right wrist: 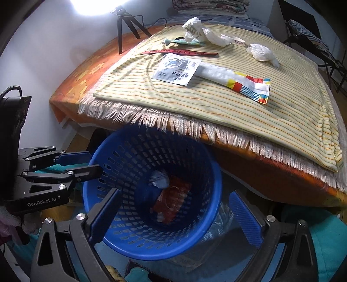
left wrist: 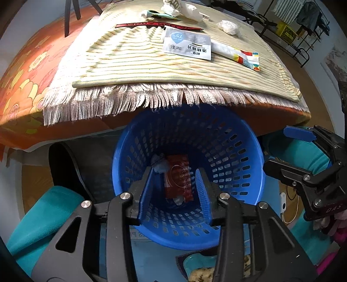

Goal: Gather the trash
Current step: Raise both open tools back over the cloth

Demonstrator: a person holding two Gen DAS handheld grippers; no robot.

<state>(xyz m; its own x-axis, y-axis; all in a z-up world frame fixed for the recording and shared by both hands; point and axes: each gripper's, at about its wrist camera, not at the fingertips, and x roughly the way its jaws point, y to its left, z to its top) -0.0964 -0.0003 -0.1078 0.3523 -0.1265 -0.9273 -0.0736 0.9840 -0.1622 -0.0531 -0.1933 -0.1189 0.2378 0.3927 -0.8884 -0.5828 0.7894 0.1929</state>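
Note:
A blue perforated basket (left wrist: 234,151) (right wrist: 121,156) stands below the table's front edge. In it lie a red wrapper (left wrist: 179,177) (right wrist: 173,199) and a crumpled pale scrap (left wrist: 160,166) (right wrist: 159,179). My left gripper (left wrist: 176,195) is open and empty over the basket's mouth. My right gripper (right wrist: 175,217) is open and empty, wide over the basket. On the striped cloth lie a white sachet (left wrist: 187,44) (right wrist: 176,70), a colourful wrapper (left wrist: 236,54) (right wrist: 238,79), a red strip (left wrist: 156,25) (right wrist: 180,52), crumpled tissue (left wrist: 227,26) (right wrist: 261,53) and more wrappers (left wrist: 180,9) (right wrist: 199,32) at the back.
The fringed striped cloth (left wrist: 130,63) (right wrist: 216,104) covers an orange flowered tablecloth (left wrist: 23,82) (right wrist: 86,71). A tripod (right wrist: 128,23) stands at the table's back left. Teal cushions (left wrist: 43,217) (right wrist: 325,238) flank the basket. Chairs and a rack (left wrist: 303,23) stand at the right.

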